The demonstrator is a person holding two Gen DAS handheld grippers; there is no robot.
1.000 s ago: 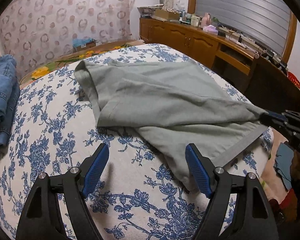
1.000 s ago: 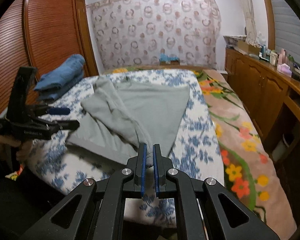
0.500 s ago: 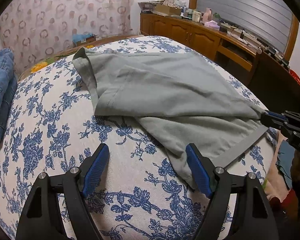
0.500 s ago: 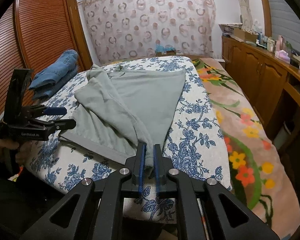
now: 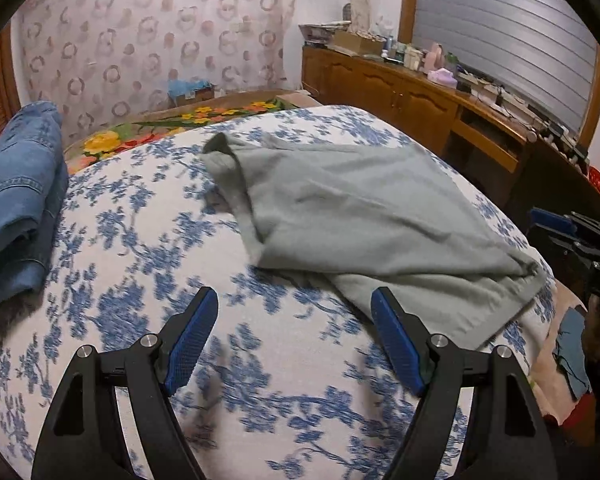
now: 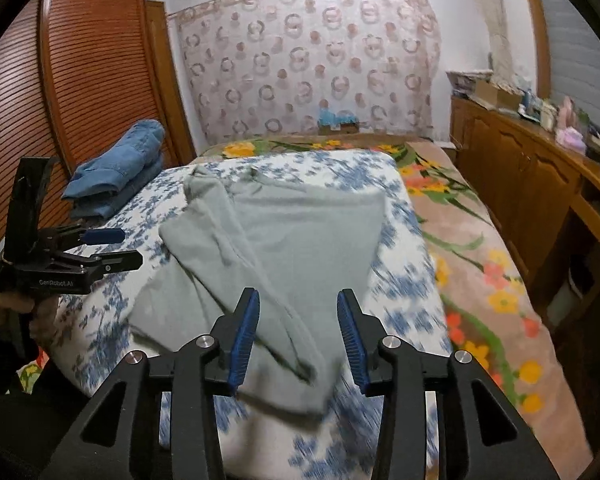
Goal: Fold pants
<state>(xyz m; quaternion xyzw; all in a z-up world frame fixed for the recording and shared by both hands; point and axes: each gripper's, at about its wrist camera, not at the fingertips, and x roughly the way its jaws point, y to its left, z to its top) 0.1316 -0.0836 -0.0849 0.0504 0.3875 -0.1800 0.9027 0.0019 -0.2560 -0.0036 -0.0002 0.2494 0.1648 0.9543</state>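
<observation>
Pants: grey-green pants (image 5: 372, 216) lie on the bed (image 5: 140, 248), partly folded; one layer is laid across another, and a hem edge reaches the near corner of the mattress
Pants, right view: same garment (image 6: 284, 248) spreads from the middle of the bed toward the camera; a long fold runs diagonal down to the near edge
Left gripper: left gripper (image 5: 294, 330) hovers above the floral sheet, just beside the lower edge of the pants; jaws spread wide, nothing between them; in the right view it (image 6: 112, 246) is seen at the left side of the bed, held by a hand (image 6: 4, 308)
Right gripper: right gripper (image 6: 298, 330) is over the near end of the pants; jaws spread apart, cloth lies below them and is not pinched; in the left view only its dark body shows at the right border
Jeans: folded blue jeans (image 5: 16, 200) are stacked at the far left part of the bed, well apart from the pants
Room: wooden cabinet (image 6: 532, 184) stands along the right wall; patterned curtain (image 6: 308, 64) hangs behind the bed; flowered blanket (image 6: 472, 264) covers the right side of the bed
</observation>
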